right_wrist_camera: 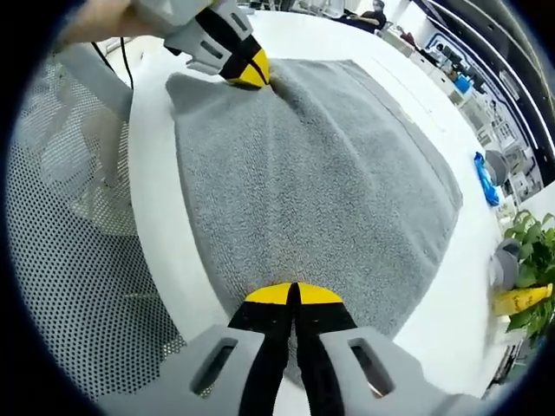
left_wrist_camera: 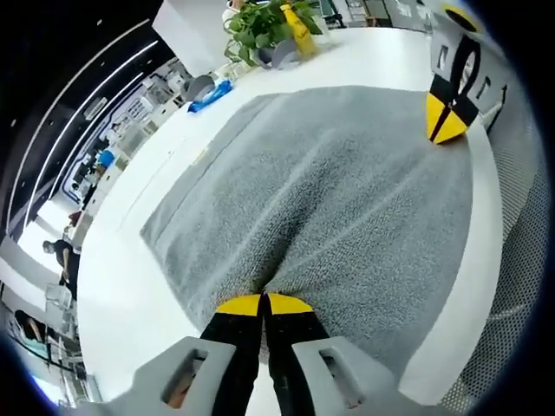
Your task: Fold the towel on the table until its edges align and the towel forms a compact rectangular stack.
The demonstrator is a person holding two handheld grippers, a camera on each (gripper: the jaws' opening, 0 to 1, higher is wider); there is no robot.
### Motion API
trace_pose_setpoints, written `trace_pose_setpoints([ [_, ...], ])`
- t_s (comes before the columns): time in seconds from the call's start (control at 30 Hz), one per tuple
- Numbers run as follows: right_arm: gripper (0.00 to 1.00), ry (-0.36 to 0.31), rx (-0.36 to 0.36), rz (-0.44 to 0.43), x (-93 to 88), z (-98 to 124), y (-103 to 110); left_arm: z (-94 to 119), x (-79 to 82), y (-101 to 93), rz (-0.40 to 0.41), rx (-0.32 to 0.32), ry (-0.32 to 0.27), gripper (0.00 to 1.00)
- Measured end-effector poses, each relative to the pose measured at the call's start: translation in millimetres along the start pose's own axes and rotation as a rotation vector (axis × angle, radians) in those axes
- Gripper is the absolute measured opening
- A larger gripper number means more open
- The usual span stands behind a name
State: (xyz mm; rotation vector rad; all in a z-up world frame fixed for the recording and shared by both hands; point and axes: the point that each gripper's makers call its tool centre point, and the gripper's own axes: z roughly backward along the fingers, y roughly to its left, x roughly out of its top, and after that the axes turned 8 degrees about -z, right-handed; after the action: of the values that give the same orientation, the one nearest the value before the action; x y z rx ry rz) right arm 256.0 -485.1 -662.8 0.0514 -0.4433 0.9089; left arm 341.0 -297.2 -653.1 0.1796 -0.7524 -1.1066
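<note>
A grey towel point(left_wrist_camera: 329, 199) lies spread on the white table point(left_wrist_camera: 147, 286). My left gripper point(left_wrist_camera: 263, 303) is shut on the towel's near edge, which puckers into a small ridge at the yellow tips. The right gripper point(left_wrist_camera: 449, 117) comes into the left gripper view at the top right, shut on the towel's far corner. In the right gripper view the same towel point(right_wrist_camera: 321, 173) stretches ahead, and my right gripper point(right_wrist_camera: 293, 296) is shut on its near edge. The left gripper point(right_wrist_camera: 243, 65) appears at the top left there, pinching another corner, held by a hand point(right_wrist_camera: 113, 17).
A potted plant point(left_wrist_camera: 260, 26) with a yellow object point(left_wrist_camera: 297, 30) and a blue item point(left_wrist_camera: 211, 94) sit at the table's far side. A perforated metal surface point(right_wrist_camera: 78, 277) borders the table edge point(right_wrist_camera: 165, 260). Shelving and people stand beyond.
</note>
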Motion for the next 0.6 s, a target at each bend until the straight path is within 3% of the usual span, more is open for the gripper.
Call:
trace_pose_setpoints([
  [0.3,0.00,-0.018,0.038,-0.032,-1.2,1.2,6.0,-0.5,0.0,-0.8,0.044,-0.017,-0.022,0.01],
  [0.4,0.00,-0.043,0.045,0.003,-1.9,1.7,6.4,2.6,-1.8,-5.4,0.106,-0.084,-0.058,0.01],
  [0.5,0.00,-0.050,0.060,-0.006,-1.0,2.1,5.1,9.2,-4.7,-10.6,0.077,-0.141,-0.074,0.01],
  [0.6,0.00,-0.064,0.088,-0.073,-0.2,1.6,4.4,13.2,-7.0,-14.7,0.064,-0.173,-0.084,0.01],
])
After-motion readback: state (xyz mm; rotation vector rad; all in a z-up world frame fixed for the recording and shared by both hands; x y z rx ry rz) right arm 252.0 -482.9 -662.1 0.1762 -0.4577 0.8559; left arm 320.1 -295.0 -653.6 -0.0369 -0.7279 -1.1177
